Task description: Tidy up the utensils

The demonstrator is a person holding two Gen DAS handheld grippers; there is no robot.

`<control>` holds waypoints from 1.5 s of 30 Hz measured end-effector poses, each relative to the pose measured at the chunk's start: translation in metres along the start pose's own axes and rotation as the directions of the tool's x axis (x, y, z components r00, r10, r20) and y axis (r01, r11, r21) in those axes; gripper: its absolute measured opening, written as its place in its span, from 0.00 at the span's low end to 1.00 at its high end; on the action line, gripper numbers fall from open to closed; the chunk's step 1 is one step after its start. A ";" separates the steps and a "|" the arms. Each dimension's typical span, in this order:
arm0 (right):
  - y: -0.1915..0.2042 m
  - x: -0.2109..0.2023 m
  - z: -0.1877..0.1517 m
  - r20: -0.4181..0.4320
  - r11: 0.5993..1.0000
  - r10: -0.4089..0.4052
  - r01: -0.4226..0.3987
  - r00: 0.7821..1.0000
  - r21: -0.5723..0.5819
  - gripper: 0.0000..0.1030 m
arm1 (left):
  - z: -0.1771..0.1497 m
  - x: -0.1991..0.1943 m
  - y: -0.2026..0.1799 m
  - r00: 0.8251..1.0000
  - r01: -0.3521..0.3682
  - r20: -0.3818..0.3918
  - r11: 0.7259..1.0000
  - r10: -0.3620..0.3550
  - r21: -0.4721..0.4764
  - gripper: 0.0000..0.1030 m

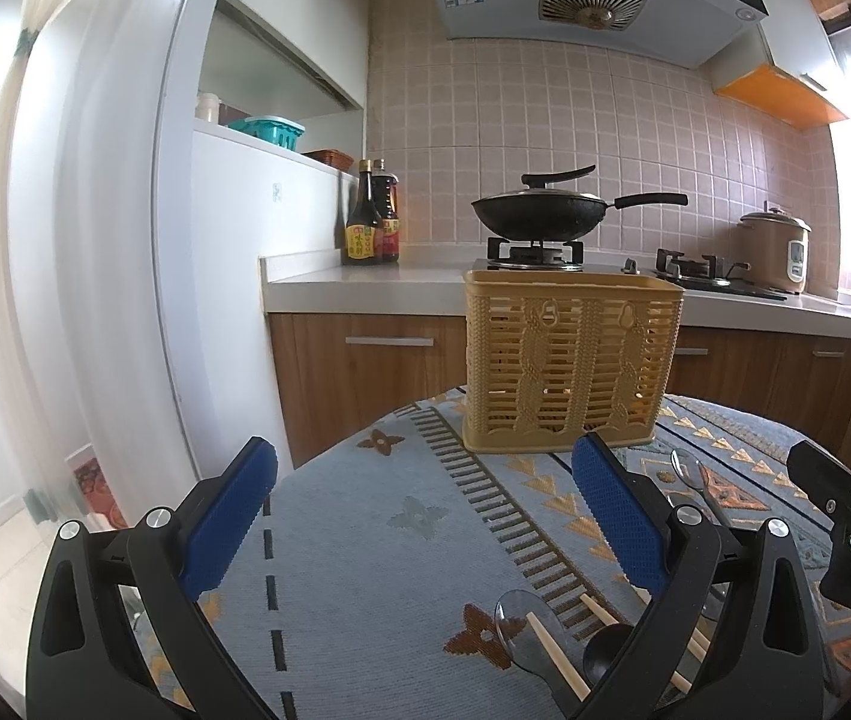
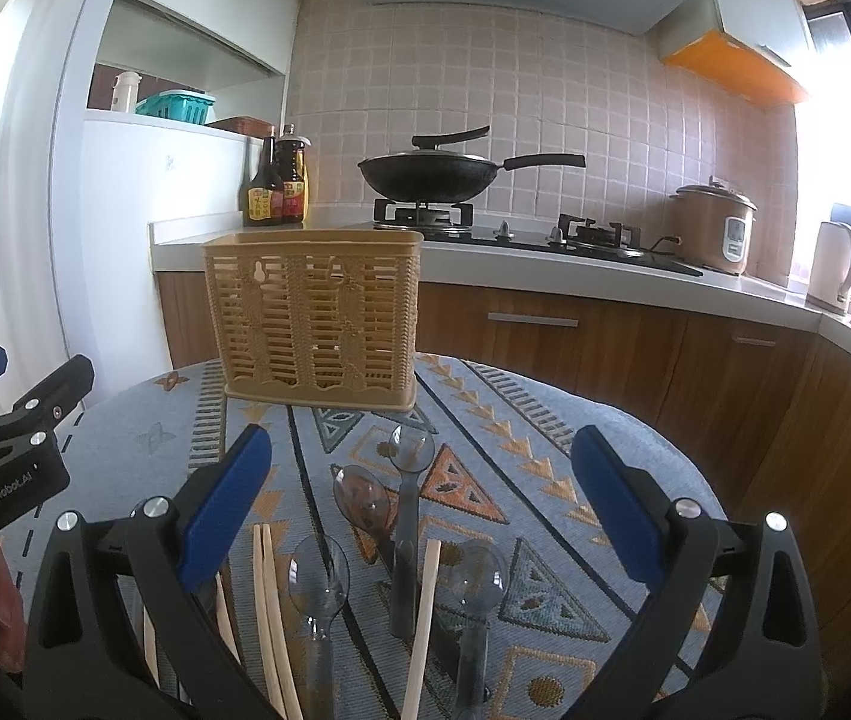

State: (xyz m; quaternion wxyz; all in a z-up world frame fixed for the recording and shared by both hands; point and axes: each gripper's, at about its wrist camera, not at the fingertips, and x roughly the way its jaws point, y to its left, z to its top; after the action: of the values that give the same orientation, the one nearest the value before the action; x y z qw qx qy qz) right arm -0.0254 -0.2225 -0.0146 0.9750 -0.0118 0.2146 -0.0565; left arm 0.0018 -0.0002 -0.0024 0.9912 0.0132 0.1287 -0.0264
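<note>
A tan slotted utensil basket [image 1: 569, 363] stands upright on the patterned tablecloth [image 1: 377, 540]; it also shows in the right wrist view [image 2: 314, 318]. Several clear plastic spoons [image 2: 407, 480] and wooden chopsticks [image 2: 269, 612] lie on the cloth in front of it. My right gripper [image 2: 422, 498] is open and empty above these utensils. My left gripper [image 1: 425, 510] is open and empty over the cloth, left of a clear spoon [image 1: 521, 624], a dark spoon [image 1: 605, 651] and chopsticks [image 1: 557, 654].
Behind the table runs a kitchen counter [image 1: 365, 282] with two sauce bottles [image 1: 372, 216], a wok on a gas stove [image 1: 539, 210], a rice cooker [image 2: 716, 228] and a kettle [image 2: 836, 267]. Wooden cabinets [image 2: 605, 336] stand below. The table edge curves close on both sides.
</note>
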 end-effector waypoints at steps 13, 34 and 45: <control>0.001 -0.001 0.000 0.001 1.000 0.004 -0.004 1.000 -0.005 0.93 | 0.000 0.000 0.000 1.000 0.001 -0.002 1.000 -0.001 -0.001 0.93; 0.002 0.000 0.001 0.002 1.000 0.001 -0.001 1.000 -0.014 0.93 | 0.000 -0.001 -0.002 1.000 0.010 -0.001 1.000 -0.010 0.007 0.93; 0.003 0.001 0.001 0.002 1.000 0.003 -0.003 1.000 -0.015 0.93 | 0.000 0.000 -0.002 1.000 0.010 -0.002 1.000 -0.010 0.005 0.93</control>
State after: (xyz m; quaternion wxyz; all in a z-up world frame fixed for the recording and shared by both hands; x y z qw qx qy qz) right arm -0.0237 -0.2199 -0.0137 0.9752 -0.0187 0.2140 -0.0534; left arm 0.0017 -0.0018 -0.0025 0.9909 0.0152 0.1296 -0.0317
